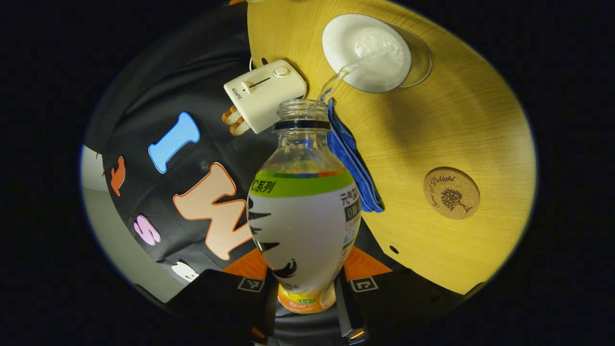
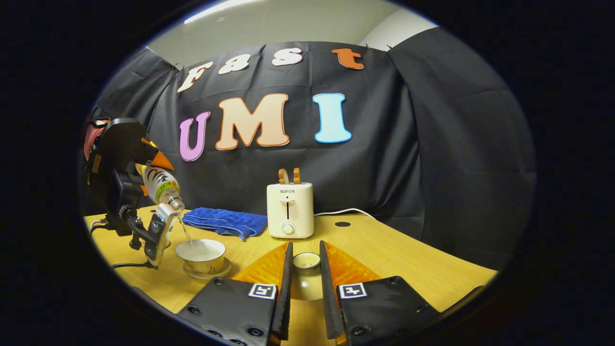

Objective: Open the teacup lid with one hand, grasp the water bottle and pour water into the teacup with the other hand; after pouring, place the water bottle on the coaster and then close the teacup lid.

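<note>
My left gripper (image 1: 306, 294) is shut on the clear water bottle (image 1: 303, 211), which is uncapped and tipped forward. A thin stream of water runs from its mouth into the white teacup (image 1: 367, 53) on a glass saucer. The round cork coaster (image 1: 451, 193) lies bare to the right on the table. In the right gripper view, my right gripper (image 2: 305, 247) is shut on the teacup lid (image 2: 306, 269), holding it just above the table. To its left stands the open teacup (image 2: 201, 253), with the left gripper (image 2: 120, 182) tilting the bottle (image 2: 161, 186) over it.
A white toaster (image 2: 289, 210) with two bread slices stands at the back of the wooden table (image 2: 384, 254), its cord trailing right. A folded blue cloth (image 2: 225, 222) lies between toaster and teacup. A cable lies by the table's left edge.
</note>
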### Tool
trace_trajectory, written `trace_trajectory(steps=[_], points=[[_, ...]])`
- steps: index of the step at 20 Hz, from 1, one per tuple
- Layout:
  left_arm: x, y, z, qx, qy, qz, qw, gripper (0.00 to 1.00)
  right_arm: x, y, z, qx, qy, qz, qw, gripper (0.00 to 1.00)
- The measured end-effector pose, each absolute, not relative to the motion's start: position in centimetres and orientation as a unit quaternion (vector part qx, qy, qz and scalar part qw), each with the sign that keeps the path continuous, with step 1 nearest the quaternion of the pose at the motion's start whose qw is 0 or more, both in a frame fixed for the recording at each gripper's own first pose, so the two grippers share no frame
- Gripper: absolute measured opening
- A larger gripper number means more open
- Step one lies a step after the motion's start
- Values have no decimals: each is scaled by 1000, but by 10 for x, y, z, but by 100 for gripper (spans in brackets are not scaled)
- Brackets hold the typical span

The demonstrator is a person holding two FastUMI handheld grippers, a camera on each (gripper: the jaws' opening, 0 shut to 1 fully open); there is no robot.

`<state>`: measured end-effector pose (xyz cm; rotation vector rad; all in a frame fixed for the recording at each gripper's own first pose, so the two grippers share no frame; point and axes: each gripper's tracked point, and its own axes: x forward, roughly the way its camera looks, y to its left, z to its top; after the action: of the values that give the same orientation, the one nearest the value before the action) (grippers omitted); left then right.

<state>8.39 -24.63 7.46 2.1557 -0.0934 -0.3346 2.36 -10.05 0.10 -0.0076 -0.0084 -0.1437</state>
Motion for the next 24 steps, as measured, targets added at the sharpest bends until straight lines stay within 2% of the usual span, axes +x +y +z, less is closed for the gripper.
trace_trajectory(steps=[9,14,24], points=[[82,-256,83,893,-55,-126,429,49,24,-102,1,-4,-4,-74,997,33],[82,-258,69,889,-51,-139,432,50,24,-102,1,-4,-5,-75,997,33],[62,-251,3,755,49,-256,601,49,24,-103,1,-4,-6,-76,997,33]])
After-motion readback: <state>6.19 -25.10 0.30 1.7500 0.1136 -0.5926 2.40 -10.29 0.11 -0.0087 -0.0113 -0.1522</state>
